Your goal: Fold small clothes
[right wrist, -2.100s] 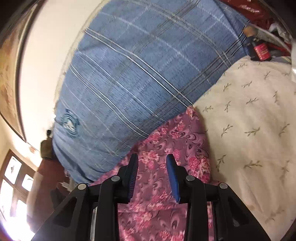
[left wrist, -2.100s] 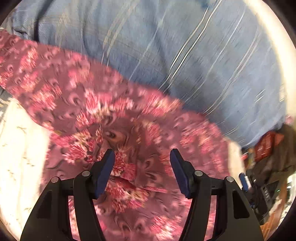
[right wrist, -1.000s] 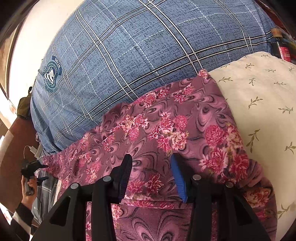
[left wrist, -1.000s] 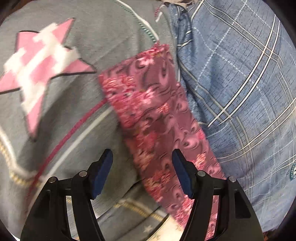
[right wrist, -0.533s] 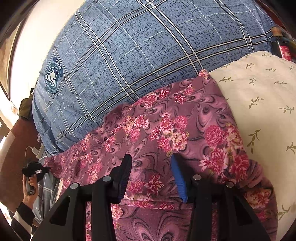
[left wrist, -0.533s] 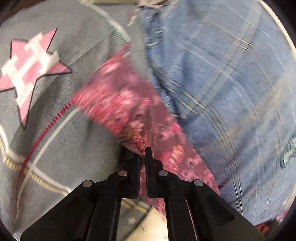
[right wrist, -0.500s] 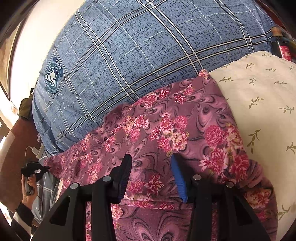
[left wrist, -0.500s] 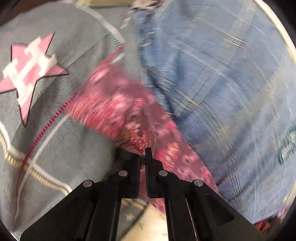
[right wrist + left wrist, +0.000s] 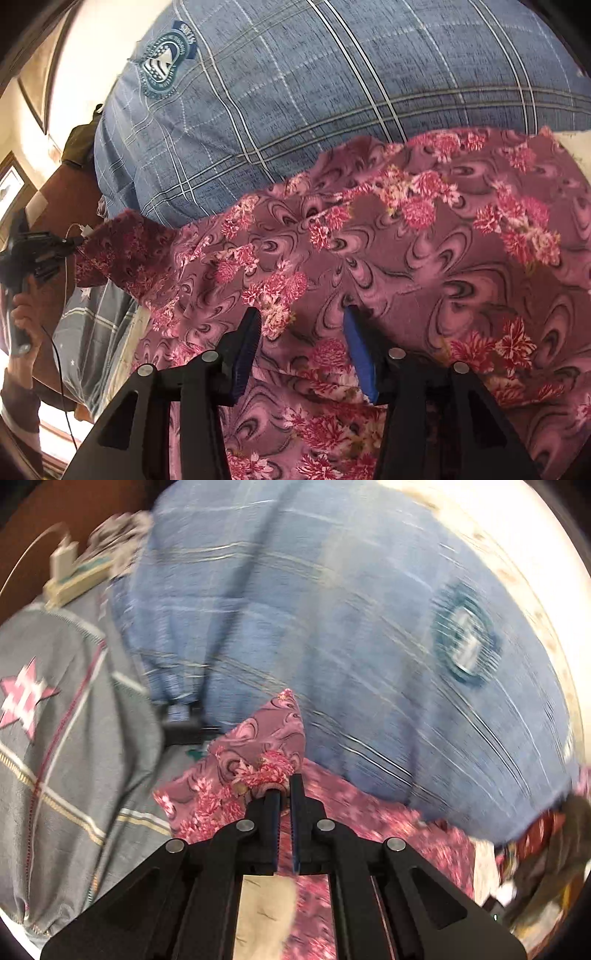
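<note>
A small pink floral garment (image 9: 406, 240) lies spread below a blue checked pillow (image 9: 314, 85). My right gripper (image 9: 301, 328) is open, its fingers resting over the garment's middle fold. My left gripper (image 9: 282, 786) is shut on one end of the garment (image 9: 266, 738) and holds it lifted, the corner standing up above the fingertips. In the right wrist view the left gripper (image 9: 62, 242) shows at the far left, pulling the garment's end out to a point.
The blue checked pillow (image 9: 351, 627) with a round badge fills the back. A grey blanket with a pink star (image 9: 55, 720) lies at the left. A cream leaf-print sheet (image 9: 266, 915) is under the garment. Clutter (image 9: 546, 849) sits at the right edge.
My left gripper closed on the garment's end and has lifted and swung it toward the right over the pillow side. My right gripper has moved closer over the garment, still open.
</note>
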